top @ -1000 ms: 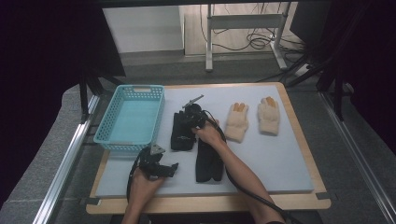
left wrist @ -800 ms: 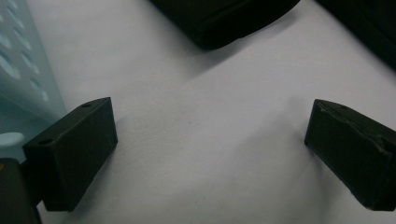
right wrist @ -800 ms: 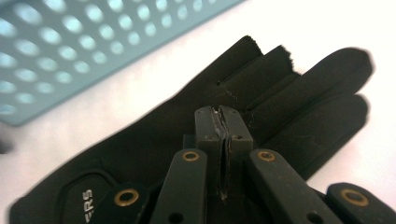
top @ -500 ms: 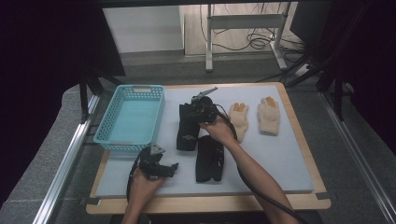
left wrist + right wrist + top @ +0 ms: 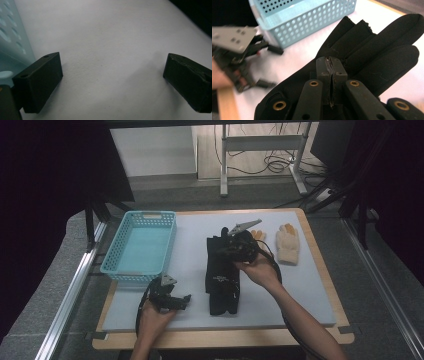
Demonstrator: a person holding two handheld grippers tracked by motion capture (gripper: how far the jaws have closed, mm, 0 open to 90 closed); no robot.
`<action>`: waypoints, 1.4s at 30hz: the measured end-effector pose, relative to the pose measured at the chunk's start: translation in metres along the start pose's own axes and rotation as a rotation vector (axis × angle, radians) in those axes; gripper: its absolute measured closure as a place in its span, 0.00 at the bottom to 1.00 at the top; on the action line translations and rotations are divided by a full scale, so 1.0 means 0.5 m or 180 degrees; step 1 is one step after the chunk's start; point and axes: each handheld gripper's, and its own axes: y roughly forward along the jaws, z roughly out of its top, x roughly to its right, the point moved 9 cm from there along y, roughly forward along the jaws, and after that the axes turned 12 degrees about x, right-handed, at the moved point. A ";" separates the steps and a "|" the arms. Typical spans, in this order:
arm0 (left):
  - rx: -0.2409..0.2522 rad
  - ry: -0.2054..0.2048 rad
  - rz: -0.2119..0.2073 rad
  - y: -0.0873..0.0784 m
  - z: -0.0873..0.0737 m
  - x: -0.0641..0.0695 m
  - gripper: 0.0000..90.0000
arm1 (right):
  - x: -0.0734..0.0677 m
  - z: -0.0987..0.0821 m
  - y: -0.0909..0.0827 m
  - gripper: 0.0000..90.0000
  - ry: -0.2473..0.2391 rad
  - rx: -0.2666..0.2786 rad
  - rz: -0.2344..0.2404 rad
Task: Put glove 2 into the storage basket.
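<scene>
Black glove [image 5: 372, 52] pinched between right hand-held gripper [image 5: 331, 65] jaws.

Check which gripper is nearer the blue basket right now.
Left. The left gripper sits on the mat just below the blue basket, by its near right corner. The right gripper is farther right, jaws shut over the black gloves.

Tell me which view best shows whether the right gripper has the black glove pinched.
The right gripper view: its jaws are pressed together over the black glove, with only a thin edge between them. The high view shows the right gripper over the black gloves on the mat, jaws hidden. The left gripper view shows bare mat between open jaws.
</scene>
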 end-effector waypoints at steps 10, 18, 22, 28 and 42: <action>-0.0009 0.0007 -0.0003 0.000 0.000 0.000 0.03 | -0.018 -0.097 -0.003 0.96 0.0068 -0.0279 -0.0057; -0.0017 0.0008 -0.0001 -0.001 -0.001 0.000 0.03 | 0.008 -0.179 0.049 0.93 0.0027 -0.0401 -0.0243; -0.0016 0.0008 -0.0001 -0.001 -0.001 0.000 0.03 | 0.006 -0.194 0.061 0.71 -0.0036 -0.0358 -0.0247; -0.0015 0.0016 0.0000 -0.001 0.000 -0.001 0.03 | 0.027 -0.177 0.020 0.57 -0.0112 -0.0196 -0.0338; -0.0011 0.0007 0.0002 -0.001 0.000 0.000 0.03 | 0.039 -0.278 -0.059 0.98 0.0060 -0.0167 -0.0129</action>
